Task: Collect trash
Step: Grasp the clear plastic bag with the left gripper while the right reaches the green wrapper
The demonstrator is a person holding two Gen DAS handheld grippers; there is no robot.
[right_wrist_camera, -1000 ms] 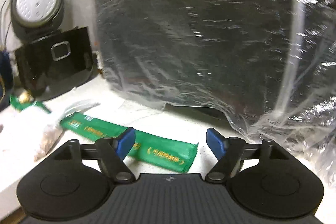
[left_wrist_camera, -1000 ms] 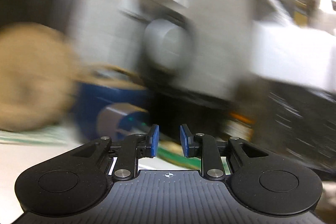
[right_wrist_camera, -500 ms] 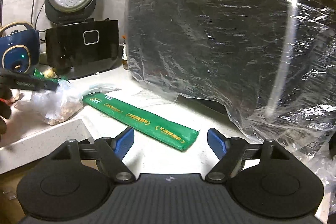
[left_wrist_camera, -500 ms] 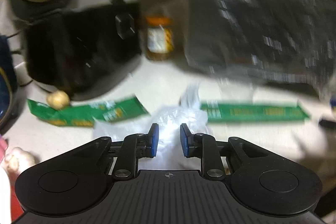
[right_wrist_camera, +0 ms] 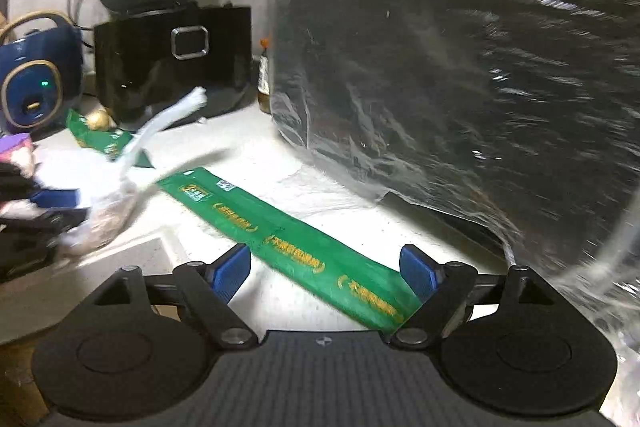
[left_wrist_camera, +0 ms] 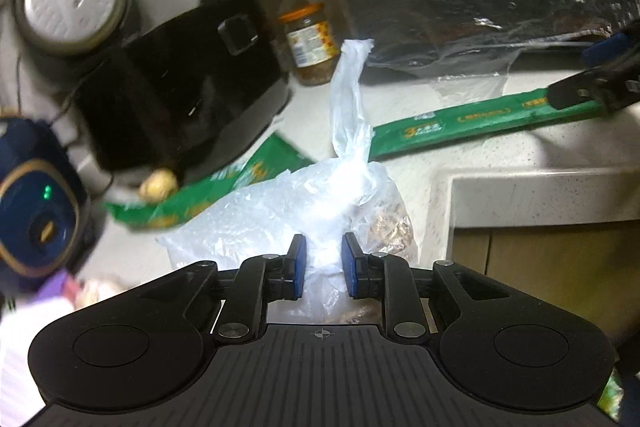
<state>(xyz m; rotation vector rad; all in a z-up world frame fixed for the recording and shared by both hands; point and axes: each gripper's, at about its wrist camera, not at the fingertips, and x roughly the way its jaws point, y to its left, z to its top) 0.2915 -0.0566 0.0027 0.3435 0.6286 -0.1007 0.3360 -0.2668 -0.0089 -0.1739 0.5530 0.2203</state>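
Left tongs (left_wrist_camera: 323,265): jaws narrow, and they have just been closing. The clear plastic bag (left_wrist_camera: 320,195) sits between the blue pads; whether the pads already press the film cannot be told, as the plastic is overexposed at that spot. The bag rests on the white desk (left_wrist_camera: 472,155) near its front edge, holds brownish scraps, and its twisted neck stands upright above the knot.

Right tongs (right_wrist_camera: 326,267): jaws wide, and they have just been opening further — nothing is gripped. The near end of a long green wrapper (right_wrist_camera: 288,247) lies flat on the desk between the two pads, closer to the right-hand one, with a gap on the other side. The wrapper runs diagonally away toward the bag, where the left tongs show at the picture's left edge.

Other items on the desk:
- A second green wrapper (left_wrist_camera: 208,195), crumpled, partly under the bag, with a small tan lump (left_wrist_camera: 158,183) on it.
- A black rice cooker (left_wrist_camera: 176,83) with its lid raised, behind the bag.
- A blue appliance (right_wrist_camera: 36,87) with a green light on, to the cooker's left.
- A glass jar (left_wrist_camera: 310,47) with an orange label, between the cooker and a large black appliance wrapped in clear film (right_wrist_camera: 460,67).

The left view is partly blurred — fine print on the wrappers is not legible.
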